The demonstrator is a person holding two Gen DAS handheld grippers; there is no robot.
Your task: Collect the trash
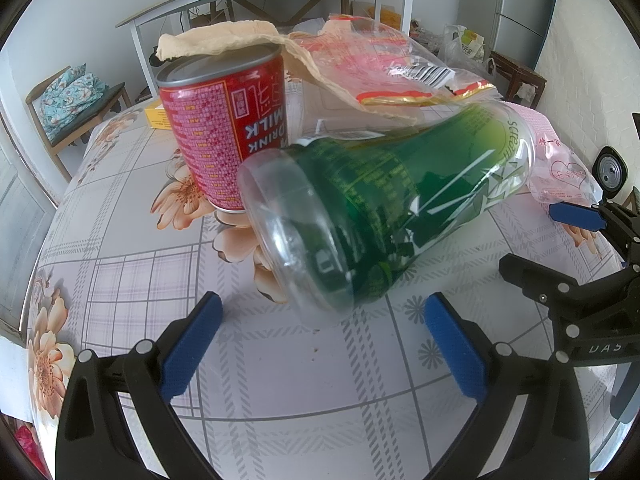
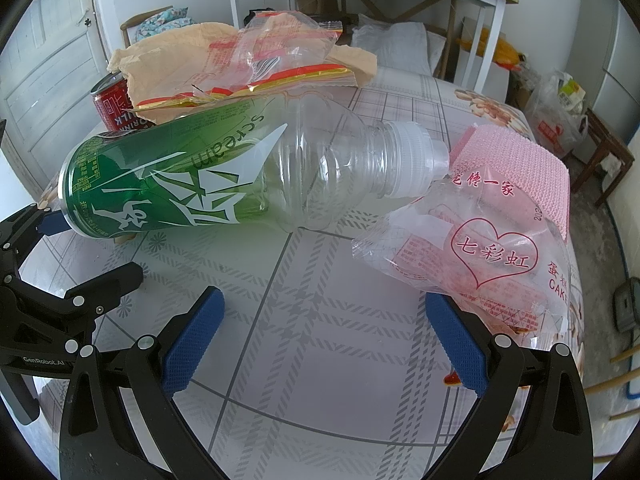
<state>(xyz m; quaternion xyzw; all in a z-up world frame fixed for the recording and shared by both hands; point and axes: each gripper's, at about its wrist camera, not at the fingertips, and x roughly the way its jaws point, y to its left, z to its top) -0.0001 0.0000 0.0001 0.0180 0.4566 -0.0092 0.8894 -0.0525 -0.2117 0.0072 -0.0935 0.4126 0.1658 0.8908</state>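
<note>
Item: green-labelled plastic bottle (image 1: 384, 216), empty, lying on its side on the floral tablecloth (image 1: 120, 272), base toward the left gripper (image 1: 324, 344), beside an upside-down red milk can (image 1: 228, 136). Both claws spread apart, holding nothing; right gripper (image 2: 326, 340) sits near the pink cake wrapper (image 2: 480, 248). Advice: close across the bottle's body (it looks likely to roll). Any bin is out of view; the brown paper (image 2: 168, 60) hides the can's far side.

A table under a floral, plaid-lined tablecloth (image 2: 320, 320) carries the trash; a green-labelled plastic bottle (image 2: 208, 172) lies on its side; a red milk-drink can (image 1: 228, 136) stands upside down; a pink cake wrapper (image 2: 480, 256) lies beside the bottle's cap.
</note>
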